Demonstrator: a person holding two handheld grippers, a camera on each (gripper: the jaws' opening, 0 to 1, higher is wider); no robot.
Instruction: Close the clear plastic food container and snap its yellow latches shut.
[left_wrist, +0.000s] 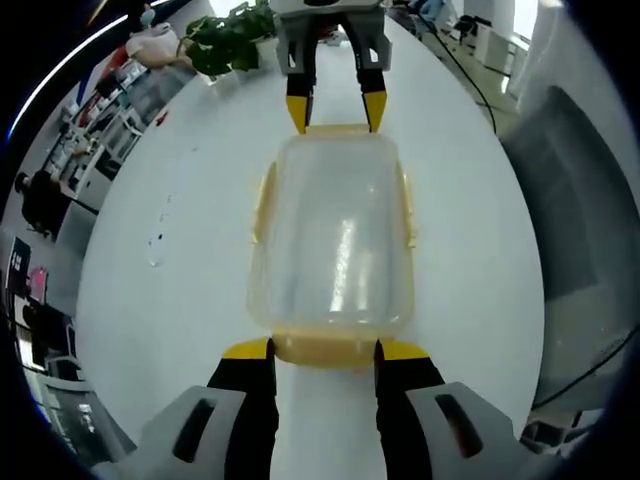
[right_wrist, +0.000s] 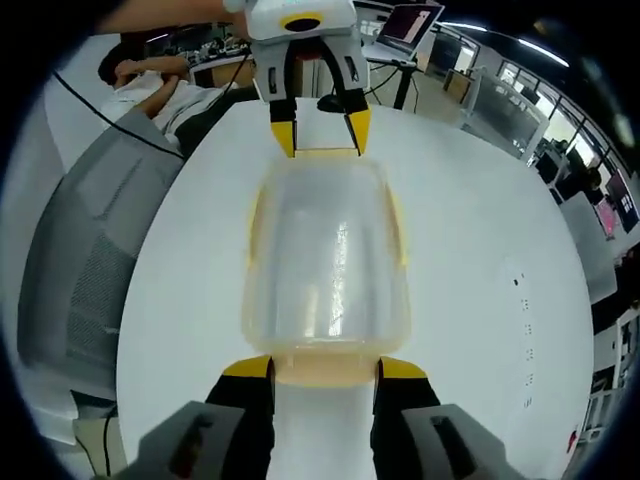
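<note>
A clear plastic container (left_wrist: 335, 235) (right_wrist: 325, 255) with its lid on lies lengthwise on the white table (left_wrist: 170, 180), between the two grippers. Yellow latches run along its long sides (left_wrist: 262, 205) and at both ends. My left gripper (left_wrist: 325, 352) stands open at the near end, its yellow-tipped jaws on either side of that end latch (left_wrist: 325, 350). In the right gripper view the left gripper (right_wrist: 320, 135) is at the far end. My right gripper (right_wrist: 325, 368) is open too, straddling the opposite end latch (right_wrist: 325, 372), and appears as the right gripper (left_wrist: 335, 112) across the box.
A potted green plant (left_wrist: 230, 35) stands at the table's far end. A grey chair (left_wrist: 570, 200) (right_wrist: 90, 250) sits beside the table. A person (right_wrist: 160, 90) leans at a desk beyond, near a laptop (right_wrist: 410, 25). The table edge curves close on both sides.
</note>
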